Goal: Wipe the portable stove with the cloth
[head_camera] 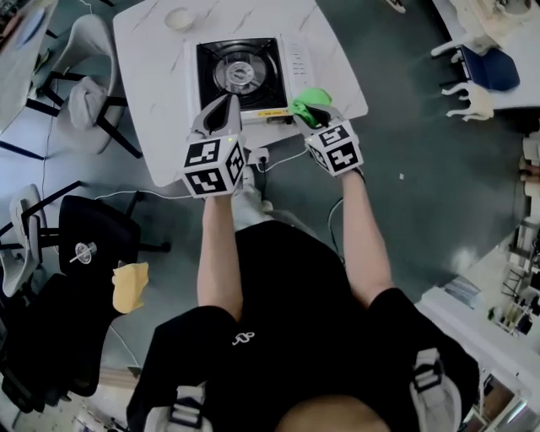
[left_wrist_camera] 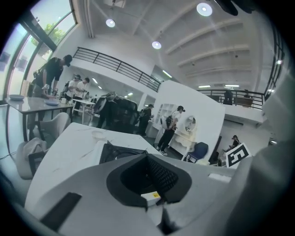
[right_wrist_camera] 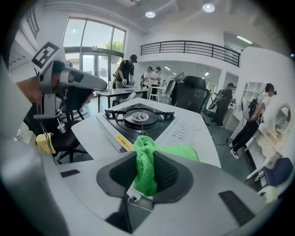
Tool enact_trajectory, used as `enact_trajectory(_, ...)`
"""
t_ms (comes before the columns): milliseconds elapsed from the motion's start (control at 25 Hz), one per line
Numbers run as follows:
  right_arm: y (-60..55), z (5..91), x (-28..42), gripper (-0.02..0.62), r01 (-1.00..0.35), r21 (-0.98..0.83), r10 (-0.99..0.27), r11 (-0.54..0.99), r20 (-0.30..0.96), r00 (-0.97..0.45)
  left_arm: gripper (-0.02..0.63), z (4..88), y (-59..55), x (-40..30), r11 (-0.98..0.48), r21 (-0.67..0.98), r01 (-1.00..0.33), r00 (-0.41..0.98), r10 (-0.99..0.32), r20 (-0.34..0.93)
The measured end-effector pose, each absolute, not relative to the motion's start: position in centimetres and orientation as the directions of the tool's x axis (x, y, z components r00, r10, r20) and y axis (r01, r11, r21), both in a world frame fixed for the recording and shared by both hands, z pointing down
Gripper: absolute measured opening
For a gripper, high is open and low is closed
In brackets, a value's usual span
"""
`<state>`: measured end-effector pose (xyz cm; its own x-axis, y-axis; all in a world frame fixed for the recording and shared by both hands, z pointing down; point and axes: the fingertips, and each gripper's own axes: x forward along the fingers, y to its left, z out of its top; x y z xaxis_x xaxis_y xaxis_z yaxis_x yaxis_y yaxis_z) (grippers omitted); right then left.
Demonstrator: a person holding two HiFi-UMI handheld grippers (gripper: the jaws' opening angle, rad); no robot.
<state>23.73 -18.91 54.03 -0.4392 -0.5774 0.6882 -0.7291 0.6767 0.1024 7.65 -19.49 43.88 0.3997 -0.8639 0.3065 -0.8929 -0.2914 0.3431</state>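
Observation:
The portable stove (head_camera: pixel 240 74) sits near the front edge of a white marble table (head_camera: pixel 152 101), its black top and round burner showing. My right gripper (head_camera: pixel 314 111) hovers at the stove's front right corner, shut on a green cloth (head_camera: pixel 310 99). In the right gripper view the cloth (right_wrist_camera: pixel 146 161) hangs bunched between the jaws of this gripper (right_wrist_camera: pixel 146 177), with the stove (right_wrist_camera: pixel 138 119) just ahead. My left gripper (head_camera: pixel 226 103) is above the stove's front left edge, its jaws together and empty. In the left gripper view the left gripper (left_wrist_camera: pixel 147 173) covers most of the stove (left_wrist_camera: pixel 117 151).
A small white bowl (head_camera: pixel 179 18) stands at the table's far edge behind the stove. A white chair (head_camera: pixel 84 97) is left of the table, a black chair (head_camera: pixel 101 232) with a yellow object (head_camera: pixel 129 285) nearer me. A cable (head_camera: pixel 278 159) hangs off the table front.

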Motion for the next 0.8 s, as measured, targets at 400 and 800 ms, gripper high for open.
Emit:
enact_trajectory(400, -15.9, 51.0, 22.6, 0.081, -0.783, 0.062, -0.679, 0.620, 0.542, -0.495, -0.002, 42.7, -13.1, 4.5, -0.184, 0.343, -0.921, 0.289, -0.914, 0.284)
enact_trajectory(800, -17.0, 47.3, 20.0, 0.083, -0.782, 0.088, -0.723, 0.617, 0.457, -0.519, -0.002, 40.1, -13.4, 2.5, -0.179, 0.292, -0.939, 0.258, -0.931, 0.260)
